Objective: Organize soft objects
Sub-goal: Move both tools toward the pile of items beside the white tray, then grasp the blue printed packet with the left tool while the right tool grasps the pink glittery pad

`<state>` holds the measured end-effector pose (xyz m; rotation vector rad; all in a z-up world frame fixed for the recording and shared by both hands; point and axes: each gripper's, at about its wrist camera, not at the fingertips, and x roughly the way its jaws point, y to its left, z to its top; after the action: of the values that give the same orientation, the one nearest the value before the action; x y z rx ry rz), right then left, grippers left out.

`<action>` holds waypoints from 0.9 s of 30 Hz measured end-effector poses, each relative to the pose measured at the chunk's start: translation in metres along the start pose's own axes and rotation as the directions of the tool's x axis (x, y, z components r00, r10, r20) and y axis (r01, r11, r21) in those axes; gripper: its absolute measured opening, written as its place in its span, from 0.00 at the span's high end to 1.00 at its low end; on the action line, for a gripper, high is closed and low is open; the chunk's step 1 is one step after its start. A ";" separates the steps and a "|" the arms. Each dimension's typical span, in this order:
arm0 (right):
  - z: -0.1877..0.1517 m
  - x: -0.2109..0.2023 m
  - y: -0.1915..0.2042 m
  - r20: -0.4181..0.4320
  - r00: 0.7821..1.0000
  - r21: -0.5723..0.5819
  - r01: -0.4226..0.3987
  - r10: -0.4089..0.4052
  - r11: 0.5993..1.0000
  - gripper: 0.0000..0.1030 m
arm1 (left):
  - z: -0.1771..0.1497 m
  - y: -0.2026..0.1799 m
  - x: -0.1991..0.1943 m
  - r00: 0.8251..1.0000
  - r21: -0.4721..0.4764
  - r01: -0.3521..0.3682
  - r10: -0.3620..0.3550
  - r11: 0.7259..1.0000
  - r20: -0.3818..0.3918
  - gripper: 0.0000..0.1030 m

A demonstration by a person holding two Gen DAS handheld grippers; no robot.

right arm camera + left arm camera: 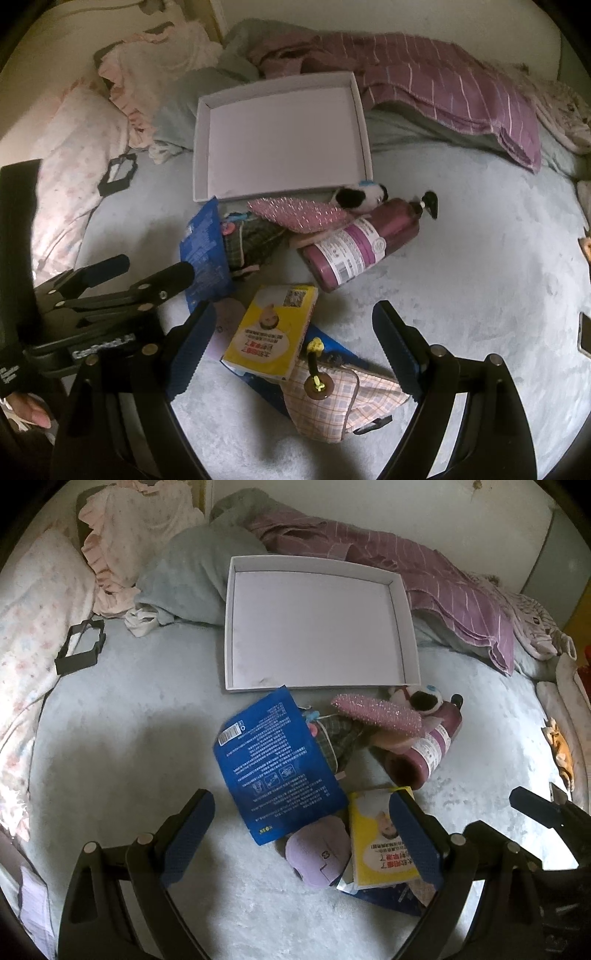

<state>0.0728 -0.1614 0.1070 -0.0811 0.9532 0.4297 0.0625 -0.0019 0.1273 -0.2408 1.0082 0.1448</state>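
An empty white tray lies on the pale blue bed. In front of it is a pile: a blue packet, a pink glittery pad, a black-and-white plush, a plaid doll, a purple pump bottle, a yellow box, a lilac plush and a checked pouch. My left gripper is open over the pile's near edge. My right gripper is open above the yellow box and pouch.
Pink floral pillows lie at the left. A grey-blue blanket and a purple striped cloth are heaped behind the tray. A black frame lies at the left. An orange toy sits at the right.
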 end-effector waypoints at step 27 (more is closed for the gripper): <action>0.084 0.063 -0.005 0.028 0.990 0.379 -0.139 0.138 0.915 0.20 | 0.046 0.084 0.055 0.989 -0.089 0.113 -0.121 0.990 -0.090 0.06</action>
<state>0.1712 -0.1242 0.1048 0.3422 1.0304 0.3675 0.1094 0.0913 0.0928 -0.3856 1.0809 0.0688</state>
